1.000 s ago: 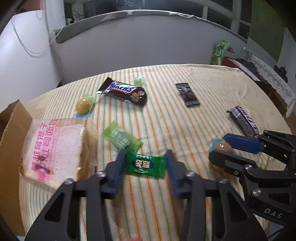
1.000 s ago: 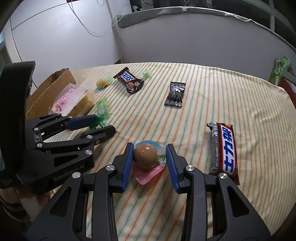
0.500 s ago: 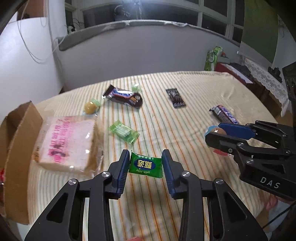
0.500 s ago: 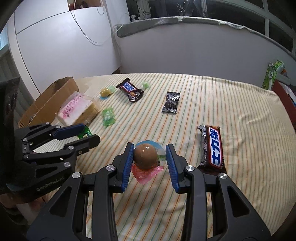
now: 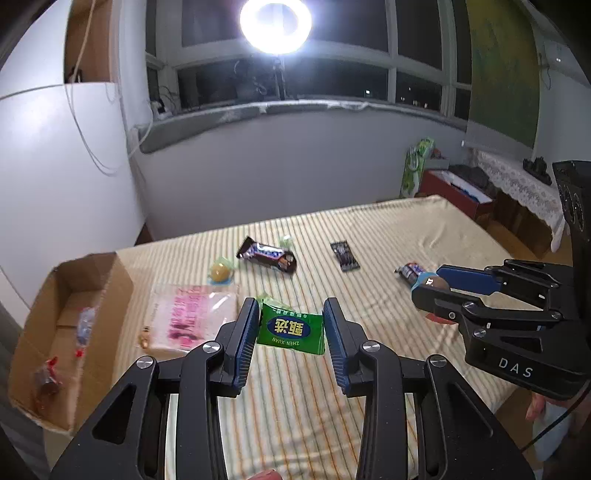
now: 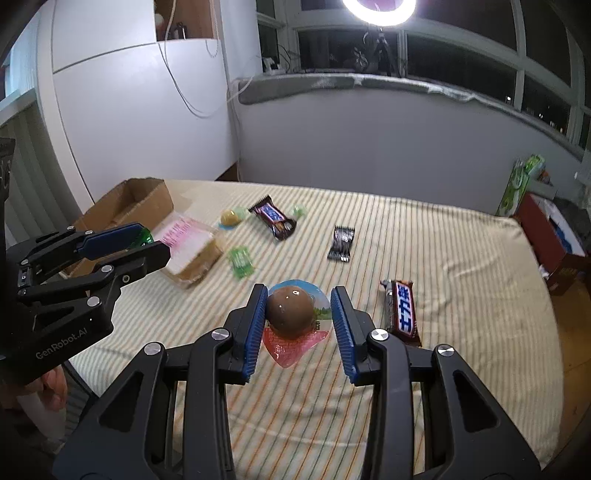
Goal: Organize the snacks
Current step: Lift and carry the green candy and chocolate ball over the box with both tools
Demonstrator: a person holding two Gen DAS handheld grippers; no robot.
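Observation:
My left gripper (image 5: 291,325) is shut on a green candy packet (image 5: 291,328) and holds it well above the striped table (image 5: 406,229). My right gripper (image 6: 298,314) is shut on a brown jelly cup (image 6: 290,314) with a pink and blue lid, also lifted. The right gripper shows at the right of the left wrist view (image 5: 439,284), the left gripper at the left of the right wrist view (image 6: 144,243). An open cardboard box (image 5: 62,332) stands at the table's left end, with a few red-wrapped candies inside.
On the table lie a bagged bread slice (image 5: 188,317), a yellow jelly cup (image 5: 219,273), two Snickers bars (image 5: 267,254) (image 6: 402,310), a black sachet (image 6: 341,243), a green candy (image 6: 242,262). A ring light (image 5: 275,22) shines at the window.
Both grippers have risen well above the table with their snacks. The view has tilted up, and the box interior has come into sight.

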